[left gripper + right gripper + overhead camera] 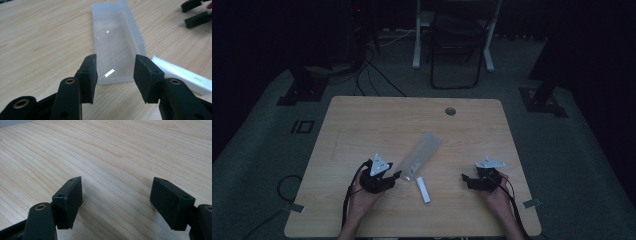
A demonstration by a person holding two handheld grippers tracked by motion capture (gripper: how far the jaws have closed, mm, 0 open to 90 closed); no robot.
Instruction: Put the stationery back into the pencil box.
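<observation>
**Both grippers empty, box ahead of the left**

My left gripper (115, 77) stands partly open, holding nothing, its jaws just short of the clear plastic box (115, 42). A small white bar (423, 189) lies beside it. My right gripper (117, 203) gapes wide over bare table (120, 150).

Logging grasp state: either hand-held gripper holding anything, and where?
Nothing held. Left hand-held gripper open at the translucent box's near end; right hand-held gripper open over bare table.

Room lighting is dim. A light wooden table (362, 120) with a round cable port (450, 111) stands on grey carpet (257, 150). A black folding chair (456, 45) and white desk legs (417, 35) stand beyond; cables (372, 65) lie far left.
</observation>
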